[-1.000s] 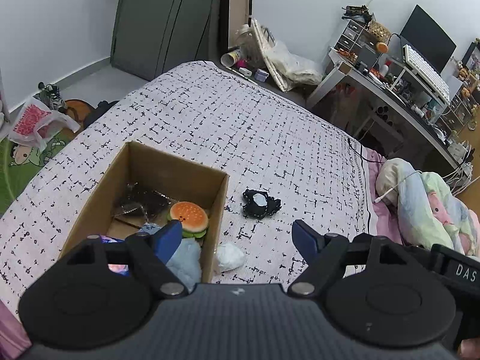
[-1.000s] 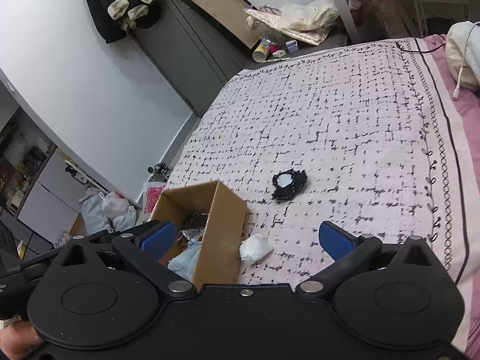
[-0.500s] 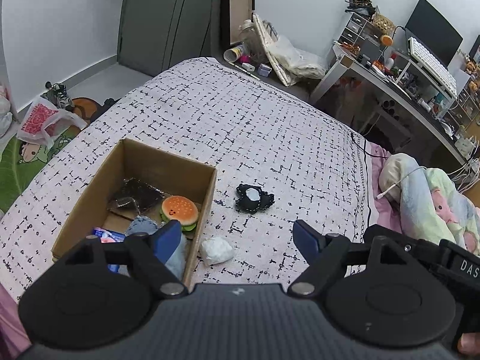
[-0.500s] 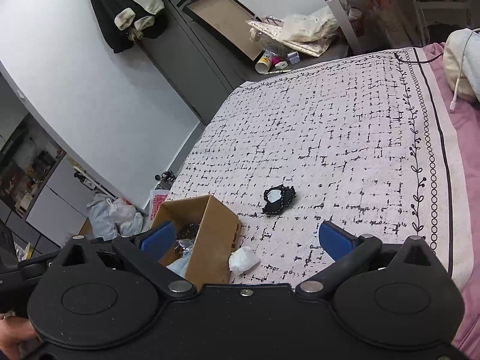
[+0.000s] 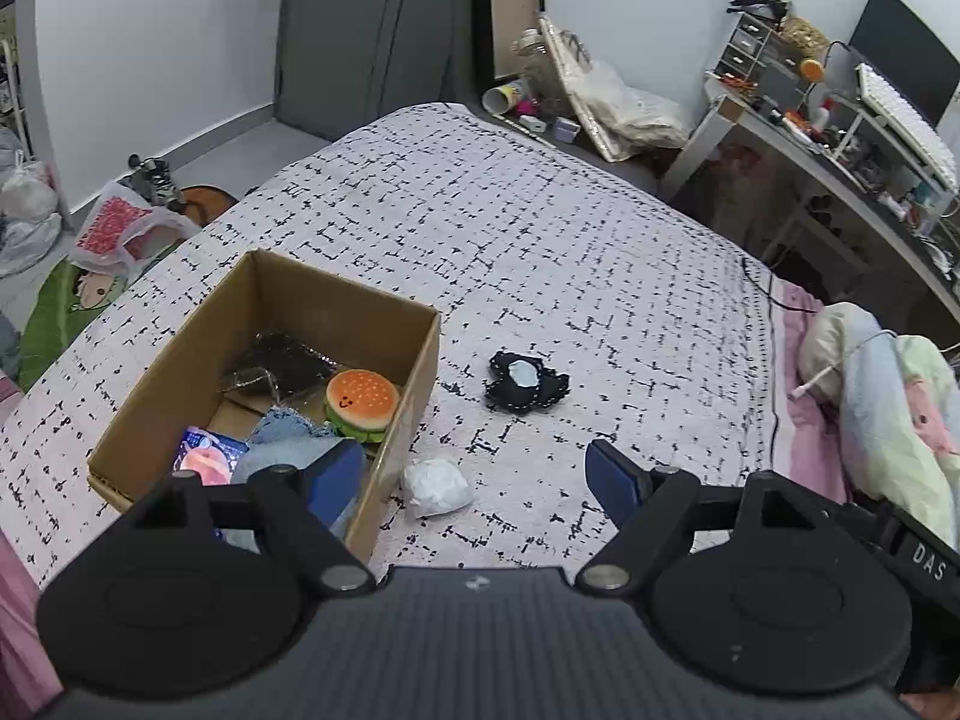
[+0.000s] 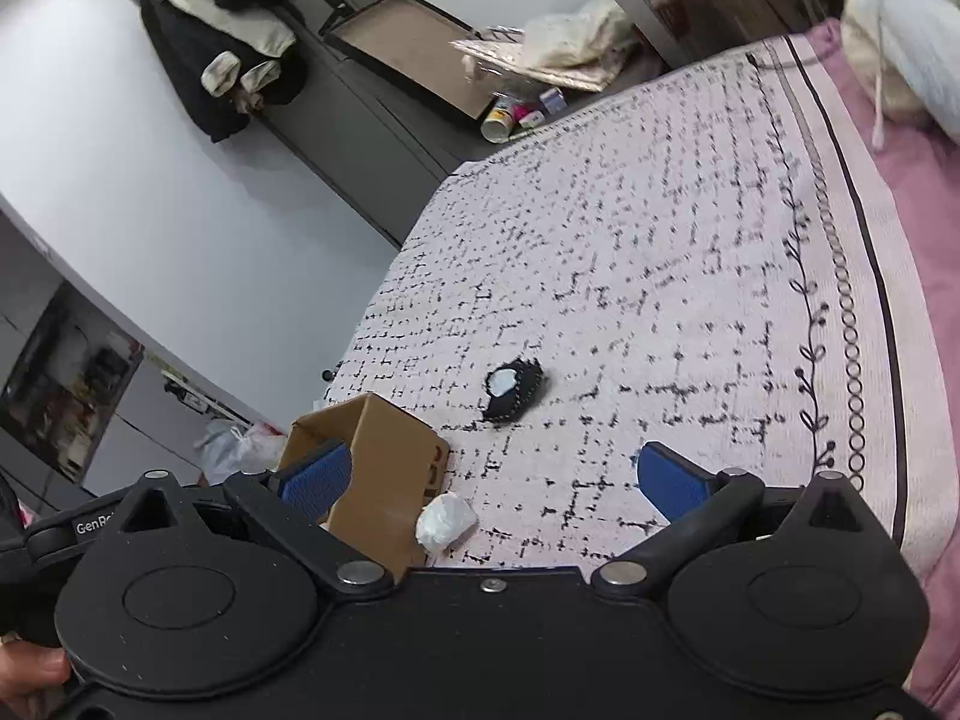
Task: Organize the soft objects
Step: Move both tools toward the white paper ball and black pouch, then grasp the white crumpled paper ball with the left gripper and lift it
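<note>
Cardboard box [image 5: 414, 372] on the bed already holds a burger plush [image 5: 362, 402] and other soft items, while a white crumpled wad [image 5: 435, 486] lies just outside its near corner and a black plush [image 5: 526, 382] sits a little farther from the same wall. Both the left gripper [image 5: 474, 474] and right gripper [image 6: 489, 480] hang wide open and empty above the box's near end. Judged step: between placements; next move calls for lowering one gripper over the white wad, closing gently, then lifting it over the wall.

Black left tool [image 5: 474, 474] with blue pads [image 5: 612, 474].
</note>
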Tool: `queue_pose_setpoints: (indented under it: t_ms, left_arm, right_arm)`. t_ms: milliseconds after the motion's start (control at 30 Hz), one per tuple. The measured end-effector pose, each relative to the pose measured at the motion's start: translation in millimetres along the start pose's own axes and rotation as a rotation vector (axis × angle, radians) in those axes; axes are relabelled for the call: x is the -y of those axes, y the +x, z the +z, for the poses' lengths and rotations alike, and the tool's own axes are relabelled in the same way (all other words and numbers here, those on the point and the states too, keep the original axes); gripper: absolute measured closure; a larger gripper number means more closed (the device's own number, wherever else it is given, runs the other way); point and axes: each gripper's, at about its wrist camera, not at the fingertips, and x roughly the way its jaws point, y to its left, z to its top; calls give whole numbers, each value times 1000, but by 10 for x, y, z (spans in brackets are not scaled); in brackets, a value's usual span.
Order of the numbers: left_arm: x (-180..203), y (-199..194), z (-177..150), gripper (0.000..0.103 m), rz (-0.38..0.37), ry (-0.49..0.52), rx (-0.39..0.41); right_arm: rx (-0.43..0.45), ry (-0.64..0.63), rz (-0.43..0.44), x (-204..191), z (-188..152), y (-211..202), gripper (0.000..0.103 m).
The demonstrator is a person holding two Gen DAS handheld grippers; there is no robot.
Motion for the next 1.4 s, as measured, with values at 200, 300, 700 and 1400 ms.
queue_pose_setpoints:
  t_ms: [200,300,700,1400]
  left_arm:
    - [107,118,-43,23,25,-18,2]
    - [171,169,-64,23,32,-29,7]
    - [347,572,-234,24,68,-62,-32]
    - [288,1028,-550,31,260,-234,2]
  right_arm:
    - [-1,74,15,250,48,-8,0]
    - [-2,106,18,335,57,-15,0]
    - [-1,196,37,468,59,36,2]
    - [-44,230,0,500,-43,377,13]
